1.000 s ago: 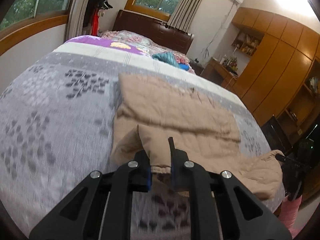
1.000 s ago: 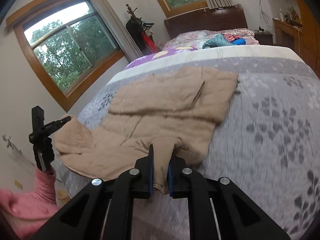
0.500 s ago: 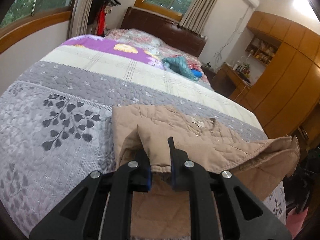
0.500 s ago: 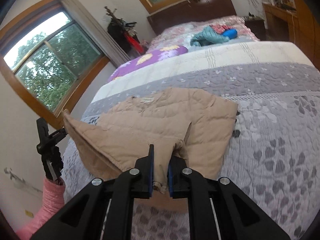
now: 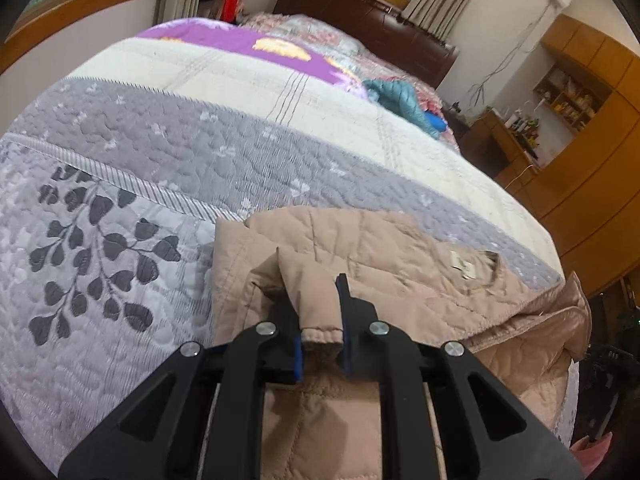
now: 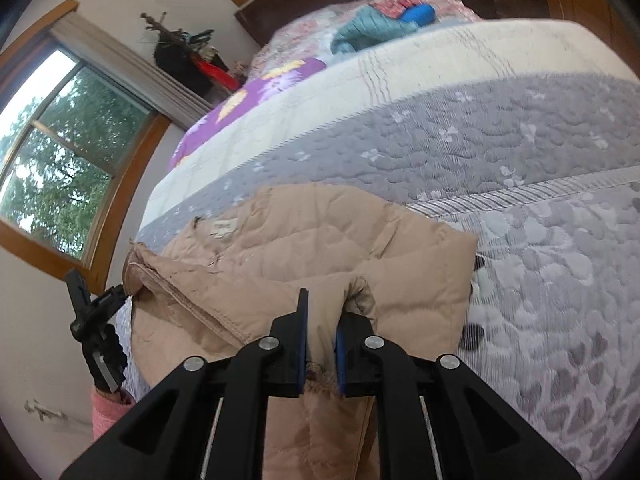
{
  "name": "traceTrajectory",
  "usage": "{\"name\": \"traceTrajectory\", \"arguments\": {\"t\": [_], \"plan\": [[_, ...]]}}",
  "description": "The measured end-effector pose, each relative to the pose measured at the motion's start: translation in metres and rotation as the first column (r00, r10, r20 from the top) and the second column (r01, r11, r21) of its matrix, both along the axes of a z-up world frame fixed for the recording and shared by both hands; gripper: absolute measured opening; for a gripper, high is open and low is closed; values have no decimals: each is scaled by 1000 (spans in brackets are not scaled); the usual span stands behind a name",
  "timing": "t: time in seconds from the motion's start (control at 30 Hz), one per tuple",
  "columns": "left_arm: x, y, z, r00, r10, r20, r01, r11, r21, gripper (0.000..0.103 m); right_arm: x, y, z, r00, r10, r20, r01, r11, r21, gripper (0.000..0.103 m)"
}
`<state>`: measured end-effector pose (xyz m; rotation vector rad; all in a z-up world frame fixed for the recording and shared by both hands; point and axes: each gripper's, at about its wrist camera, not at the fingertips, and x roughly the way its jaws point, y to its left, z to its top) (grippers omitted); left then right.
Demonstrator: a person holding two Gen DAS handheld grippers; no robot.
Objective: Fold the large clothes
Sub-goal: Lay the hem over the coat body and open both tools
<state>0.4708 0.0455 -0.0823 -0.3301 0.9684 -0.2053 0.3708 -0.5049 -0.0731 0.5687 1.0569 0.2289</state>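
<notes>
L tool + R tool both clamp tan jacket hem over bed

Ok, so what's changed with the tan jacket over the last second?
Both grippers, the left gripper and the right gripper, carried the near edge of the tan jacket up and forward toward the collar, folding it roughly in half. Both grips stayed clamped; the bed quilt is unchanged.

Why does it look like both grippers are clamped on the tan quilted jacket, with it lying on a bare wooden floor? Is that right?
Not quite. Both the left gripper and right gripper are shut on the tan quilted jacket, but it lies on a grey quilted bedspread on a bed, not a wooden floor. Both wrist views show this.
</notes>
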Motion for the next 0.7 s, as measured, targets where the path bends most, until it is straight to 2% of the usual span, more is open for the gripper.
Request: {"name": "traceTrajectory", "arguments": {"t": [0.17, 0.3, 0.4, 0.47, 0.53, 0.57, 0.6, 0.7], "plan": [[17, 1, -20, 999, 11, -49, -11, 1000, -7, 16, 14, -4, -18, 999, -11, -41, 11, 1000, 13, 13], [24, 4, -27, 997, 4, -72, -6, 1000, -29, 17, 11, -8, -22, 999, -12, -43, 15, 999, 50, 24], [23, 6, -22, 997, -7, -79, 3, 999, -52, 22, 6, -16, -20, 999, -16, -33, 20, 994, 103, 29], [21, 12, -16, 996, -13, -85, 3, 994, -107, 29, 2, -21, -17, 999, -20, -28, 24, 991, 135, 33], [19, 18, -9, 996, -22, -86, 8, 987, -162, 34, -4, -27, -12, 999, -34, -14, 36, 986, 164, 41], [17, 20, -5, 996, -24, -83, 9, 984, -179, 37, -8, -30, -7, 999, -53, 1, 53, 989, 140, 52], [16, 21, -1, 996, -27, -80, 11, 982, -188, 37, -12, -32, -2, 998, -64, 14, 61, 991, 117, 55], [5, 28, 12, 998, -33, -60, 20, 977, -212, 46, -26, -31, 7, 998, -43, 46, 39, 995, 96, 55]]}}
